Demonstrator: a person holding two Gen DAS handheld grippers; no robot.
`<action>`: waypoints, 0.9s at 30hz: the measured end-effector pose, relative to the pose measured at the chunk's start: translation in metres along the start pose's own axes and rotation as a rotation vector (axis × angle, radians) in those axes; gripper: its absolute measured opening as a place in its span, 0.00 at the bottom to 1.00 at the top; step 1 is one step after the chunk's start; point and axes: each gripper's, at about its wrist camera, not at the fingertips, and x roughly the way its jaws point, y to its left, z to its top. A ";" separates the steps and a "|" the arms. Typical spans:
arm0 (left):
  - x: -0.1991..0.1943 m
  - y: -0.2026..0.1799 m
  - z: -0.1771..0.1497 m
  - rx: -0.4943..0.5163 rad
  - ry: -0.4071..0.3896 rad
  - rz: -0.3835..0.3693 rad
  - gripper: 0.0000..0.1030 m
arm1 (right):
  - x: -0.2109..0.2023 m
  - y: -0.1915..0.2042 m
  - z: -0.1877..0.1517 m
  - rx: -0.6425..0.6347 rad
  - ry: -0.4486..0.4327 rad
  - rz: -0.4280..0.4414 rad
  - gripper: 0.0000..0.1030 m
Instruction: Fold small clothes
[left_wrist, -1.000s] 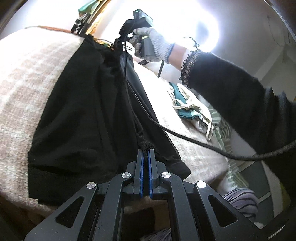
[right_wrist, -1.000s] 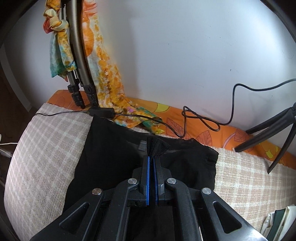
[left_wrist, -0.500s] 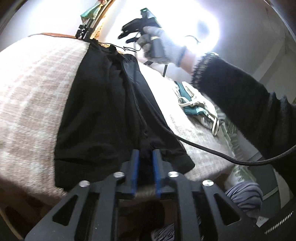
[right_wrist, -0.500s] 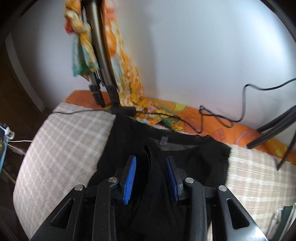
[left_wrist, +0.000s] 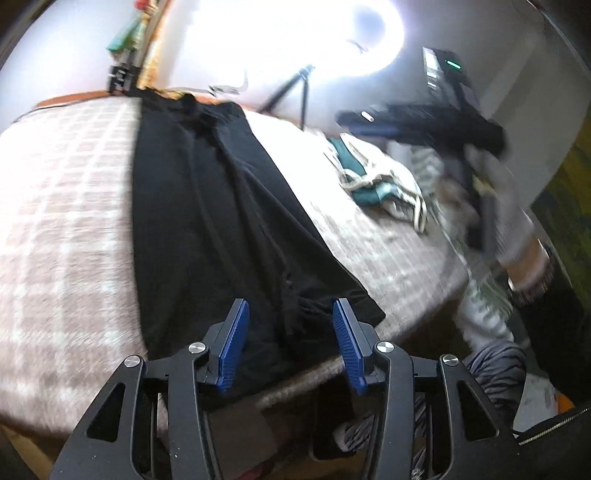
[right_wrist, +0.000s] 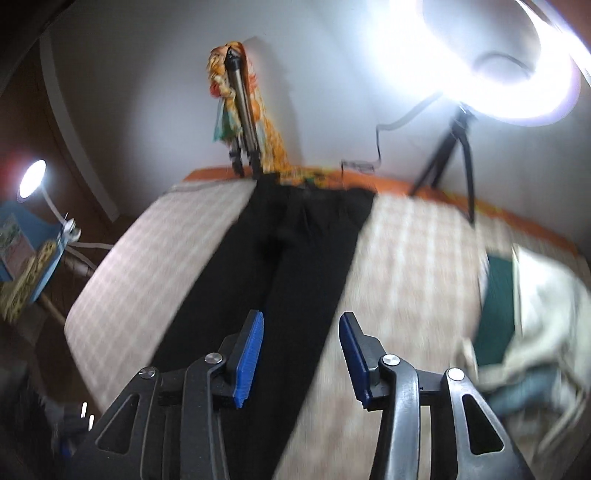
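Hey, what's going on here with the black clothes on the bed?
A person with a handheld gripper in each hand is folding a black garment lying lengthwise on a checked bed cover. The jaws of both the left gripper and the right gripper are opening with nothing pinched between them. A teal and cream pile of clothes waits alongside.

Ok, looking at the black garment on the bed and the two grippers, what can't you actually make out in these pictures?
- Black garment: its near hem is hidden behind the left gripper in the left wrist view; its type is unclear.
- Right gripper: motion-blurred in the left wrist view, so its opening jaws are indistinct there.
- Pile of clothes: smeared and cut off by the right wrist view's edge.
- Wall area in both views: washed out by the ring light.
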 end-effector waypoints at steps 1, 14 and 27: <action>0.006 0.000 0.000 0.013 0.016 -0.001 0.45 | -0.007 -0.002 -0.020 0.007 0.009 -0.003 0.44; 0.024 -0.009 -0.003 0.076 0.040 0.014 0.29 | -0.020 0.001 -0.147 0.046 0.095 0.086 0.44; 0.040 -0.013 -0.010 0.109 0.060 0.021 0.04 | 0.000 0.042 -0.200 -0.159 0.176 0.059 0.44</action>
